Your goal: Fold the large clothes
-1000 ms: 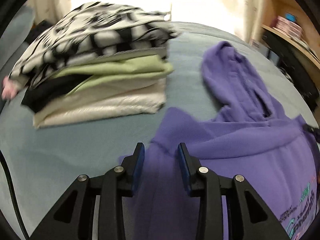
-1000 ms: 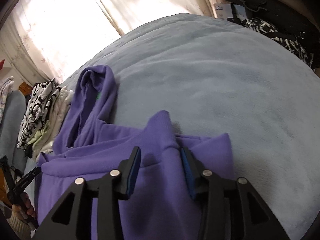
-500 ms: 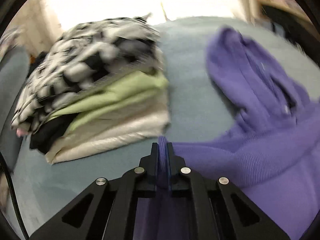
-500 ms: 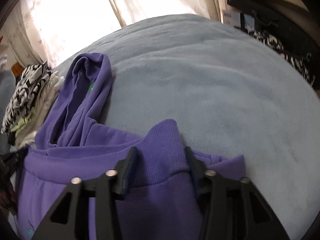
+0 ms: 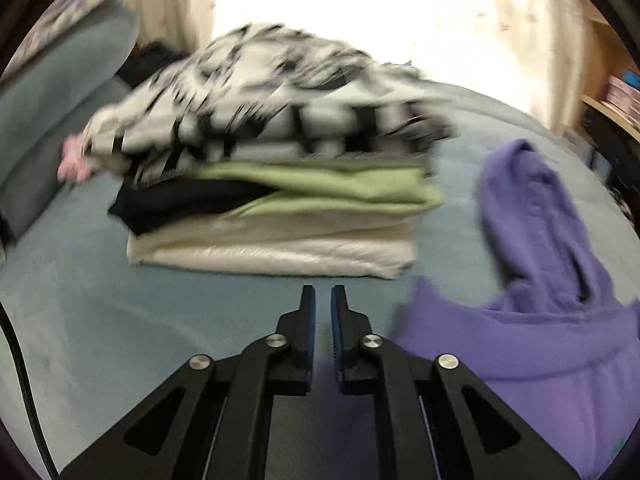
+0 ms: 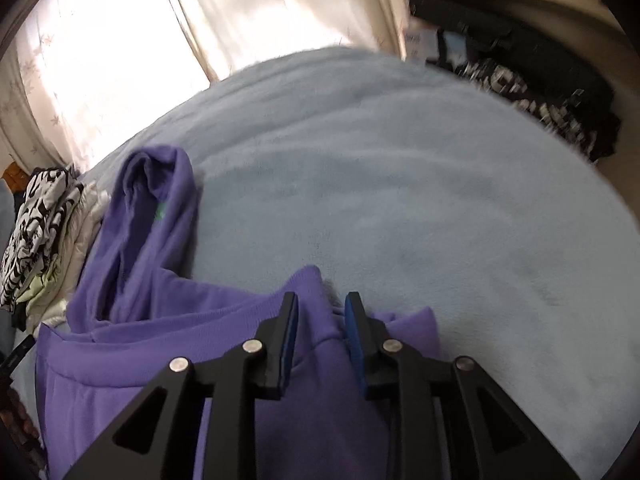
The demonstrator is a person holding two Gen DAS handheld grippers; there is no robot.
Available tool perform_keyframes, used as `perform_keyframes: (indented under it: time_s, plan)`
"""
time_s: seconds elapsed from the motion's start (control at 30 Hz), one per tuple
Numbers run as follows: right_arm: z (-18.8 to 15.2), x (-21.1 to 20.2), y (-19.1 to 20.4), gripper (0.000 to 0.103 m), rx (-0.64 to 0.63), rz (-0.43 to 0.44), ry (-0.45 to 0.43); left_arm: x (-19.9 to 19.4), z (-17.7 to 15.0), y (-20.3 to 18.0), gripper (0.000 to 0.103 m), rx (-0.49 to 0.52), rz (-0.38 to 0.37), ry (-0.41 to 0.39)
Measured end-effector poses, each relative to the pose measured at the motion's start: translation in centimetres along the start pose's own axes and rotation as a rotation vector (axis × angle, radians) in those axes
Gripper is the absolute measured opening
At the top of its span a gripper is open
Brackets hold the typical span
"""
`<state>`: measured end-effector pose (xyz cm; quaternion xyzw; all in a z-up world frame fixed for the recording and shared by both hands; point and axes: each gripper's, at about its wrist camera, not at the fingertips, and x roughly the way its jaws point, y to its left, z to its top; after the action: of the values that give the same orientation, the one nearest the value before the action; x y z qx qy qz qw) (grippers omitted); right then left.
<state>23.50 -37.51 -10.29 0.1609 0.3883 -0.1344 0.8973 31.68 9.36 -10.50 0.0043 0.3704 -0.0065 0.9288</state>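
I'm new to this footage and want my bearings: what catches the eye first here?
The purple hoodie stands out, spread on the pale blue bed cover with its hood stretched toward the window. Left of it sits a neat stack of folded clothes, a black-and-white patterned piece on top. The right gripper has the hoodie's ribbed edge between its jaws; the left gripper shows a narrow gap with no cloth at its tips.

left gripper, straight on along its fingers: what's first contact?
Likely the blue bed cover, bare just beyond the left gripper and short of the folded clothes stack. The blur makes depth unclear. Its jaws have just eased open, with nothing between the tips.
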Motion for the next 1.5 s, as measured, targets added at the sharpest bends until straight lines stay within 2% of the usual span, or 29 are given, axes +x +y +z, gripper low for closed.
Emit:
perform_keyframes:
  time_s: [0.07, 0.13, 0.2, 0.23, 0.3, 0.33, 0.37, 0.43, 0.53, 0.63, 0.73, 0.77, 0.83, 0.87, 0.9, 0.93, 0.97, 1.0, 1.07, 1.13, 1.27, 1.33, 1.43, 1.5]
  plan:
    - [-0.4, -2.3, 1.5, 0.031, -0.005, -0.015, -0.052, -1.6, -0.2, -1.8, 0.010, 0.057, -0.043, -0.011]
    - [-1.2, -3.8, 3.9, 0.035, -0.043, 0.026, -0.067, -2.1, -0.5, -4.4, 0.010, 0.118, -0.109, 0.015]
    - [-2.1, -4.1, 6.8, 0.037, -0.103, 0.105, -0.010, -1.9, -1.2, -6.8, 0.010, 0.158, -0.169, 0.068]
    - [-2.7, -3.7, 8.4, 0.037, -0.134, 0.153, 0.041, -1.5, -1.8, -8.3, 0.010, 0.174, -0.217, 0.112]
    - [-4.4, -2.8, 11.6, 0.037, -0.182, 0.279, 0.146, -1.0, -2.7, -10.1, 0.010, 0.208, -0.266, 0.166]
    - [-5.2, -2.5, 12.8, 0.037, -0.201, 0.328, 0.177, -0.6, -3.4, -11.2, 0.010, 0.244, -0.262, 0.179]
    - [-6.2, -2.0, 14.2, 0.037, -0.231, 0.362, 0.199, -0.3, -4.0, -12.2, 0.010, 0.285, -0.226, 0.166]
    - [-7.4, -0.9, 16.1, 0.037, -0.301, 0.337, 0.195, 0.5, -4.2, -12.7, 0.012, 0.302, -0.193, 0.143]
    - [-6.8, 0.5, 15.8, 0.034, -0.285, 0.346, 0.162, 1.4, -2.7, -11.8, 0.014, 0.241, -0.125, 0.117]
    - [-5.0, 1.1, 13.6, 0.028, -0.231, 0.394, 0.145, 3.8, -1.6, -8.3, 0.014, 0.145, -0.037, 0.147]
    - [-3.5, 1.1, 10.3, 0.028, -0.224, 0.274, 0.084, 4.5, -1.8, -4.9, 0.011, 0.069, -0.079, 0.170]
    - [-3.1, 1.4, 8.2, 0.028, -0.207, 0.194, 0.071, 4.3, -2.0, -4.5, 0.010, 0.072, -0.085, 0.166]
    - [-2.6, 1.8, 5.1, 0.027, -0.188, 0.104, 0.053, 3.6, -2.5, -4.1, 0.010, 0.098, -0.092, 0.149]
    - [-2.4, 2.0, 2.8, 0.017, -0.153, 0.092, 0.051, 3.3, -2.7, -4.1, 0.010, 0.114, -0.089, 0.142]
    - [-2.2, 1.9, 0.4, 0.006, -0.093, 0.128, 0.055, 3.0, -2.9, -4.1, 0.010, 0.130, -0.081, 0.137]
    - [-2.0, 1.7, -1.0, 0.006, -0.052, 0.149, 0.060, 2.7, -3.0, -4.4, 0.010, 0.146, -0.069, 0.132]
    - [-1.9, 1.2, -2.2, 0.006, -0.022, 0.119, 0.053, 2.1, -3.1, -4.7, 0.010, 0.161, -0.050, 0.124]
    - [-1.9, 0.8, -2.6, 0.009, -0.007, 0.141, 0.055, 1.5, -3.2, -5.0, 0.011, 0.173, -0.034, 0.117]
    - [-2.2, -0.6, -2.3, 0.013, -0.012, 0.126, 0.072, 0.0, -3.2, -5.7, 0.013, 0.197, -0.015, 0.103]
    - [-2.7, -1.8, -0.5, 0.018, -0.055, 0.120, 0.098, -2.4, -3.9, -6.4, 0.017, 0.205, -0.049, 0.091]
    - [-5.9, -5.7, 2.9, 0.033, -0.111, 0.239, 0.122, -7.7, -6.8, -7.8, 0.029, 0.196, -0.099, 0.093]
    - [-8.2, -7.6, 4.7, 0.034, -0.139, 0.309, 0.137, -9.7, -8.8, -8.6, 0.040, 0.184, -0.116, 0.116]
    - [-11.6, -9.4, 7.5, 0.034, -0.176, 0.406, 0.172, -11.9, -11.9, -9.7, 0.041, 0.148, -0.172, 0.154]
    - [-13.9, -10.2, 8.9, 0.034, -0.183, 0.457, 0.203, -12.5, -13.8, -10.1, 0.041, 0.129, -0.180, 0.175]
